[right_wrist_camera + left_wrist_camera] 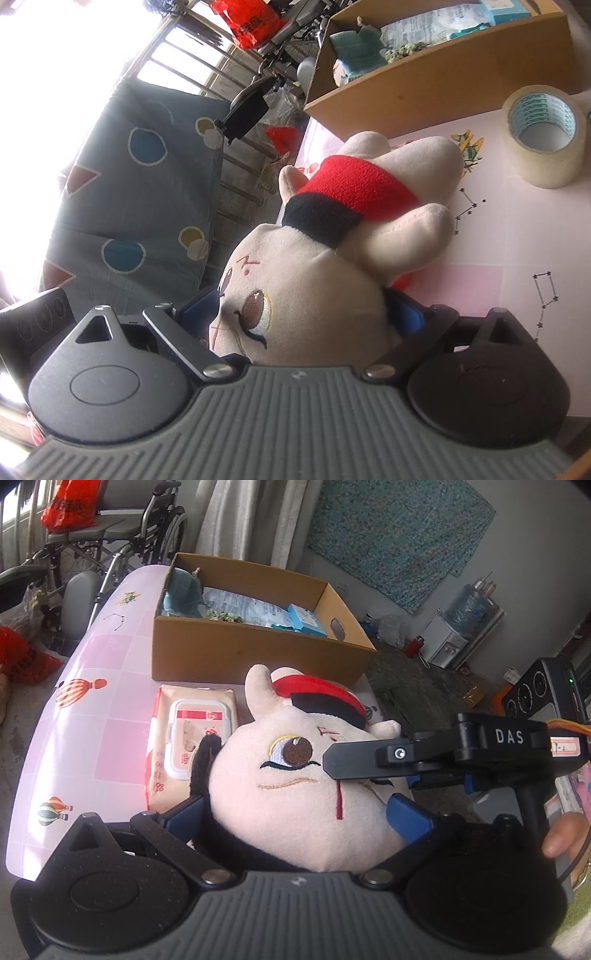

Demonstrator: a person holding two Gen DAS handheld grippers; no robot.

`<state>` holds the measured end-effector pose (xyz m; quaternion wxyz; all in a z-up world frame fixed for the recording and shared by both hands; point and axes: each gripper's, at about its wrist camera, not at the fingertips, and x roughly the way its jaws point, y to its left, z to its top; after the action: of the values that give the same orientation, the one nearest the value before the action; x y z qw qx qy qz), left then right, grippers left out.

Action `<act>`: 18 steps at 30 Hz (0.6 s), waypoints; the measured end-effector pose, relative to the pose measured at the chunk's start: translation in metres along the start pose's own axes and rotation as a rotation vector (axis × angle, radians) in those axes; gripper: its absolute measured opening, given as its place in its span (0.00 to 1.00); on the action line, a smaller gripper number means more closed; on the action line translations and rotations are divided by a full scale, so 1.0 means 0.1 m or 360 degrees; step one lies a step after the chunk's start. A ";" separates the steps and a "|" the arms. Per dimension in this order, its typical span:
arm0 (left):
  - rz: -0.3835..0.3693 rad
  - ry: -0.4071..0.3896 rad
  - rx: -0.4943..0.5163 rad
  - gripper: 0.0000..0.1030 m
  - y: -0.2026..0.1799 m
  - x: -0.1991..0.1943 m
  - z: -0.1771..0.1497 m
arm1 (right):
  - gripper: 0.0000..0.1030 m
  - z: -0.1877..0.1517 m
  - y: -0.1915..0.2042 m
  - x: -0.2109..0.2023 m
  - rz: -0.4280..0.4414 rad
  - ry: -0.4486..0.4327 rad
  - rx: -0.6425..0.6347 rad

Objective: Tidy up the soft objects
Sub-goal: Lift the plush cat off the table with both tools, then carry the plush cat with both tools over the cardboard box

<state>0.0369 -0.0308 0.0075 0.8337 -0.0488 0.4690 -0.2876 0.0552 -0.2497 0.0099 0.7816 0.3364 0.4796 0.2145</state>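
Together, both of our tongs are clenched on the plush doll [295,775]. In the left wrist view our left tongs [295,812] grip the doll's pale round head from both sides, the blue pads [406,816] pressed into the fabric at 3 and 9 o'clock of the head. Our right tongs [354,762] come in from 3 o'clock in that same view, one black finger lying across the doll's face just beside its embroidered eye.

In the right wrist view our right tongs [303,317] hold the same head, with a blue pad [408,317] showing at its 3 o'clock side. The doll [332,266] lies with its red and black cap [351,192] toward 12 o'clock, its body over the pink worktop [517,240].

Outward from the doll, a pack of wet wipes [184,738] lies on the worktop [92,720] at 9 o'clock of the head, just beside it. At 12 o'clock stands an open cardboard box [240,653] holding packets and blue-green items. In the right wrist view a roll of clear tape [543,136] sits on the worktop at 2 o'clock, near the box [443,81]. Beyond the worktop, a wheelchair [110,535] and a red bag [70,506] stand at 11 o'clock.
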 end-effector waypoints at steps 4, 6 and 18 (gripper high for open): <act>-0.0090 0.0015 0.0061 1.00 -0.24 0.16 0.12 | 0.93 -0.01 -0.18 -0.32 -0.0046 -0.0102 0.0041; -0.0130 0.0015 0.0079 1.00 -0.35 0.23 0.18 | 0.93 0.00 -0.25 -0.46 -0.0064 -0.0151 0.0050; -0.0196 -0.0046 0.0176 1.00 -0.64 0.48 0.57 | 0.93 0.24 -0.57 -0.89 -0.0052 -0.0348 0.0074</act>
<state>0.0741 -0.1200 0.0255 0.8224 -0.0356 0.4365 -0.3631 0.0380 -0.3549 0.0296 0.8247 0.3678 0.4018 0.1525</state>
